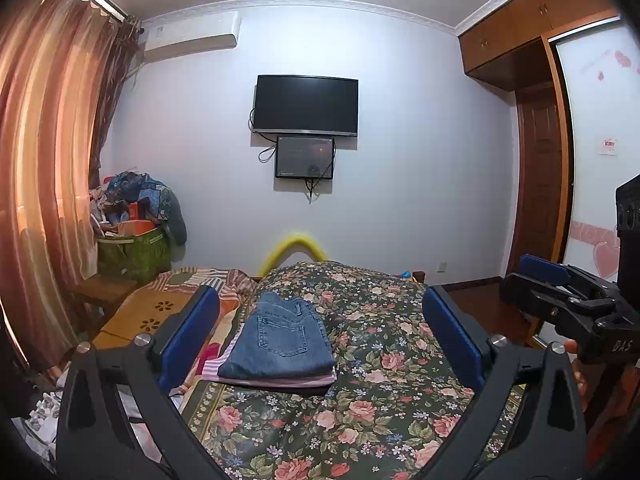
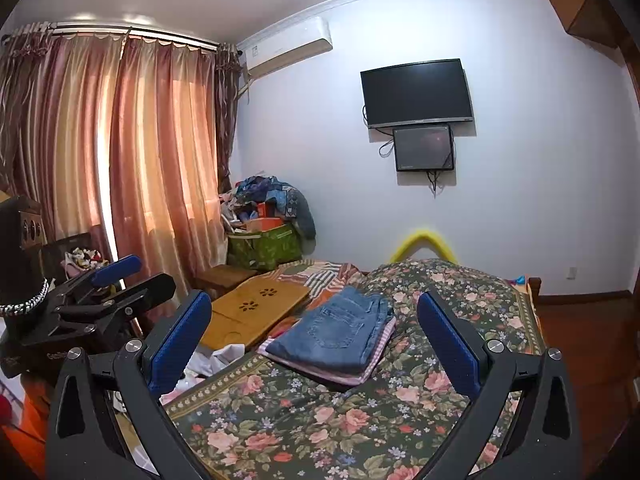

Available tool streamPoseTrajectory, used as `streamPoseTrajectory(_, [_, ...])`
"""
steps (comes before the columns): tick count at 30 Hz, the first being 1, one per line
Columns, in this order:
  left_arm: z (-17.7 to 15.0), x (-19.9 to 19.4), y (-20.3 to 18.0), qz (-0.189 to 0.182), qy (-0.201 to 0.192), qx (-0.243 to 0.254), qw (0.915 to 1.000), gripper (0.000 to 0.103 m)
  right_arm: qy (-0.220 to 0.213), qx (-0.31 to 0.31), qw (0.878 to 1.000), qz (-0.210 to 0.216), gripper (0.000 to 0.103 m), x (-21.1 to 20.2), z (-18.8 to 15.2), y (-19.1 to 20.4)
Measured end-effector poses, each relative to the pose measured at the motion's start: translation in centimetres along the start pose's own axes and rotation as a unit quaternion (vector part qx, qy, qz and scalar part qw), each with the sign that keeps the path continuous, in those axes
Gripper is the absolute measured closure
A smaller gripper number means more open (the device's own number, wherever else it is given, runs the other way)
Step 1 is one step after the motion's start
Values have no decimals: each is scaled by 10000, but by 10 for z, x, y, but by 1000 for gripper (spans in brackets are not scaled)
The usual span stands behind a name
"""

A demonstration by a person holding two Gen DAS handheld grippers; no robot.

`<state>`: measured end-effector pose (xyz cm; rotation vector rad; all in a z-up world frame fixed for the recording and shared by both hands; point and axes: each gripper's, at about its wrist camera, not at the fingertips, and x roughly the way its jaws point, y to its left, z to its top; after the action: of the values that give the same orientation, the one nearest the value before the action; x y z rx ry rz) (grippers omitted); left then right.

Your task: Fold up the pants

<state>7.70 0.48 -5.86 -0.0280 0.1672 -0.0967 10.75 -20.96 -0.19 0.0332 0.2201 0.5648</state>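
Jeans [image 1: 280, 338] lie folded, back pocket up, atop a pink striped folded garment [image 1: 276, 380] on the floral bedspread [image 1: 380, 360], while the left gripper [image 1: 320, 336] and right gripper [image 2: 316, 336] hover above with jaws spread wide, holding nothing.

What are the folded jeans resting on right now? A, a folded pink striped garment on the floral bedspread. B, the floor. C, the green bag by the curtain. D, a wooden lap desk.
A: the folded jeans sit on top of a pink striped garment, whose edges stick out under them, and that stack lies on the floral bedspread, apart from both open grippers.
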Motion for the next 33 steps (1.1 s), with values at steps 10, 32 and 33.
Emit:
streamPoseTrajectory(10, [-1, 0, -4, -36, -6, 19, 10000, 0, 30, -21, 10000, -16, 0, -1, 3, 1])
streamPoseTrajectory(32, [0, -1, -5, -121, -14, -1, 9999, 0, 48, -34, 10000, -55, 0, -1, 2, -1])
streamPoseTrajectory(33, [0, -1, -5, -123, -9, -10, 9999, 0, 46, -35, 10000, -54, 0, -1, 2, -1])
